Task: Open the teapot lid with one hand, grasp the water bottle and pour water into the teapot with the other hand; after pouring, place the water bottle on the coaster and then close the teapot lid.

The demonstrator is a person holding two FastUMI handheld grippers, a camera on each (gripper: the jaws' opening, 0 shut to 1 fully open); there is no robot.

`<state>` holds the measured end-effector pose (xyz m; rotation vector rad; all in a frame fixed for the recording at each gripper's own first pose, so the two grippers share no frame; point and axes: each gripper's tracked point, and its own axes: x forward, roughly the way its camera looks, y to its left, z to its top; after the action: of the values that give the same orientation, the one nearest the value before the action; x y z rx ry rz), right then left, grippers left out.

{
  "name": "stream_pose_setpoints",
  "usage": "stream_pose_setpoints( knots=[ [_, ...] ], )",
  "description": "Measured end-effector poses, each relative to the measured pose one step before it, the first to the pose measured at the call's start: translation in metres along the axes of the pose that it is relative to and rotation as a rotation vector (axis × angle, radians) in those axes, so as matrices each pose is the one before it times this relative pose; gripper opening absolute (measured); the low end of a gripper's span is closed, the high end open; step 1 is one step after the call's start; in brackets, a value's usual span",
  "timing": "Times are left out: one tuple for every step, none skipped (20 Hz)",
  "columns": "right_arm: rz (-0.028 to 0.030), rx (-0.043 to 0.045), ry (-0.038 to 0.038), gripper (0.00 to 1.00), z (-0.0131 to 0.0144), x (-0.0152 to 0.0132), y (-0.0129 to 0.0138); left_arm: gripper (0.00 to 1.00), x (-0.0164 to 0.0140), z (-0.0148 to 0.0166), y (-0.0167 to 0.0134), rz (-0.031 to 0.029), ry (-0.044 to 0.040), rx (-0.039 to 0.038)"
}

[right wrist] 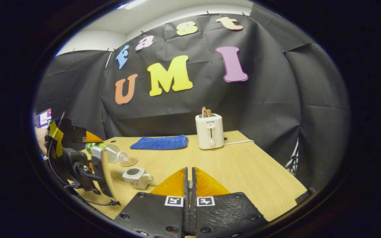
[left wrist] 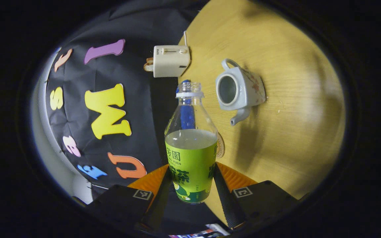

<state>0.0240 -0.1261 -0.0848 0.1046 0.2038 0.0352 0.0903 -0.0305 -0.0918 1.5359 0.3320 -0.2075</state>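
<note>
My left gripper is shut on a clear water bottle with a green label, uncapped and partly full. The white teapot stands on the wooden table with its mouth open and no lid on it, just beyond the bottle's neck. In the right gripper view the bottle lies tilted almost sideways in the left gripper, with its neck over the round coaster, above and behind the teapot. My right gripper hovers over the table to the right of the teapot, fingers pressed together.
A white toaster with toast in it stands at the back of the table, its cord trailing right. A folded blue cloth lies to its left. A hand holds the left gripper at the left edge. The table's right corner is near.
</note>
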Motion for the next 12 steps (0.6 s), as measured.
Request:
stream_pose_setpoints(
  knots=[
    [-0.0013,-0.00253,-0.00154,0.0,0.00169,-0.00112,0.0023,0.74,-0.00231,-0.0019,-0.00196,-0.0041,-0.01524,-0.07039],
    [-0.00216,-0.00689,-0.0029,0.0,0.00223,-0.00089,0.0018,0.74,-0.0033,-0.00144,0.00134,0.00152,-0.01613,-0.07369],
    [-0.00214,-0.00568,-0.00157,0.0,0.00153,-0.00202,0.0015,0.74,-0.00228,-0.0007,0.00123,0.00405,-0.01738,-0.07887],
    [-0.00089,-0.00393,0.00064,0.0,0.00235,-0.00123,0.00215,0.74,-0.00092,-0.0029,0.00344,0.00372,-0.01435,-0.08024],
    [0.00087,-0.00229,0.00101,0.0,0.00078,-0.00195,0.00196,0.74,-0.00353,-0.00066,0.00118,0.01052,-0.02495,-0.07833],
    [-0.00087,-0.00126,-0.00034,0.0,0.00215,-0.00157,0.00173,0.74,-0.00552,-0.00198,-0.00006,0.00661,-0.01374,-0.06623],
    [0.00141,-0.00436,0.00129,0.0,0.001,-0.00117,0.0021,0.74,-0.00398,-0.00162,0.00161,0.00972,-0.01357,-0.0606],
    [0.00145,-0.00396,-0.00244,0.0,0.0028,-0.0016,0.00234,0.74,-0.00339,-0.00535,0.00298,0.00462,-0.00484,-0.0693],
    [0.00125,-0.00388,-0.00507,0.0,0.00319,-0.00055,0.00277,0.74,-0.00264,-0.0042,0.00038,-0.00116,-0.00744,-0.08283],
    [0.00202,-0.0026,-0.0045,0.0,0.00241,-0.00047,0.00234,0.74,0.00355,-0.00596,-0.00014,-0.00703,0.00699,-0.08574],
    [0.00275,0.00046,-0.00495,0.0,0.00209,-0.00068,0.00321,0.74,-0.00258,-0.00273,0.00084,0.00045,-0.0069,-0.08661],
    [0.00589,0.00359,-0.00586,0.0,0.00196,0.00031,0.00425,0.74,-0.00548,-0.00244,0.00062,-0.00186,0.00026,-0.07861]
  ],
)
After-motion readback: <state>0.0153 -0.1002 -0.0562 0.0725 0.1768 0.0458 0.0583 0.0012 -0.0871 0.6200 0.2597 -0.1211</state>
